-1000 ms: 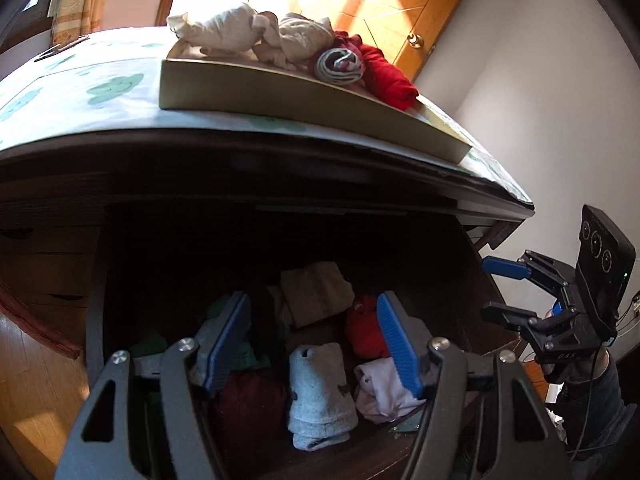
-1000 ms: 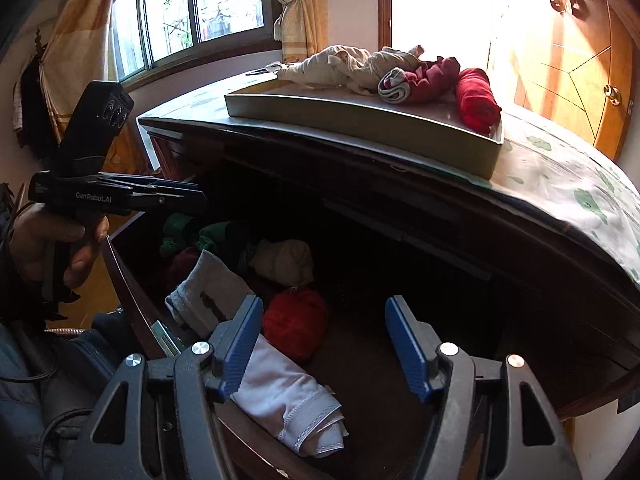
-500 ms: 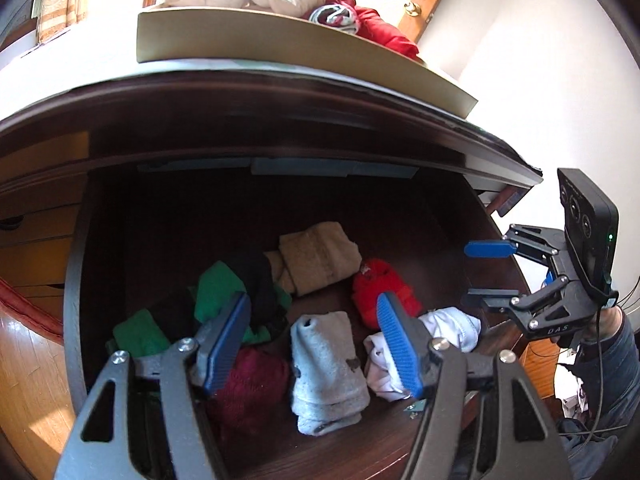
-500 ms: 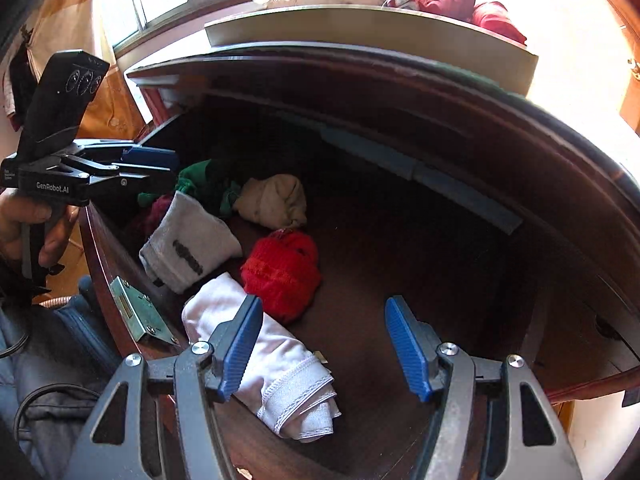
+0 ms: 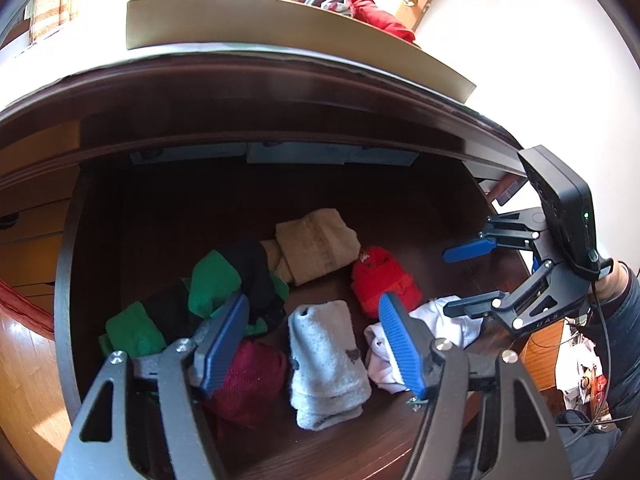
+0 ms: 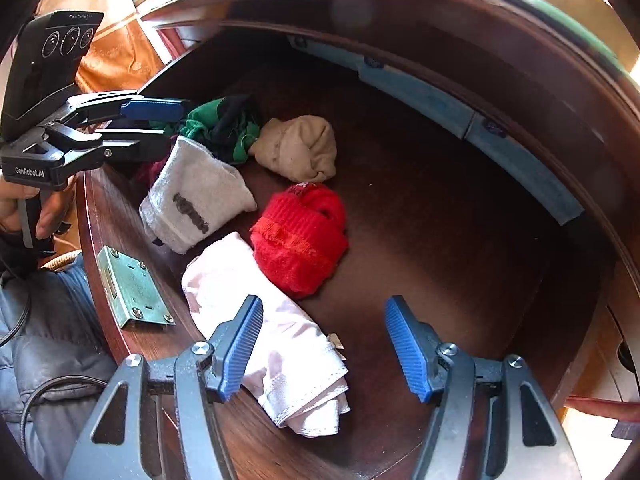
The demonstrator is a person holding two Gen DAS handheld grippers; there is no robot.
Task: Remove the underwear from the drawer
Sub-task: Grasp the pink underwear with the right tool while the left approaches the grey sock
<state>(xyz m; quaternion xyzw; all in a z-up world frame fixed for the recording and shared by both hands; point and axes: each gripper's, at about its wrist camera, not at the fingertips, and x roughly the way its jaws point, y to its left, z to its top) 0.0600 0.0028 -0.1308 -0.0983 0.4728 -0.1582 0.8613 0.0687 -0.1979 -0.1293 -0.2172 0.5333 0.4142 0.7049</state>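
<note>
The dark wooden drawer (image 5: 168, 216) stands open with several rolled garments inside. A white folded underwear (image 6: 276, 336) lies at the front edge, also in the left wrist view (image 5: 440, 324). Beside it lie a red roll (image 6: 300, 240), a grey-white roll (image 5: 324, 356), a beige roll (image 5: 316, 244), green-and-black pieces (image 5: 224, 284) and a maroon roll (image 5: 252, 376). My left gripper (image 5: 314, 344) is open and empty above the grey-white roll. My right gripper (image 6: 324, 348) is open and empty, just above the white underwear; it also shows in the left wrist view (image 5: 468, 276).
A tray (image 5: 280, 36) with more clothes sits on the dresser top above the drawer. A metal lock plate (image 6: 132, 284) is on the drawer's front wall. The right half of the drawer floor (image 6: 460, 240) is bare wood. The dresser's overhanging edge (image 5: 280, 100) is close above.
Both grippers have tipped downward and moved in over the open drawer. The tray on top has slid up toward the frame edge. Both grippers stay open.
</note>
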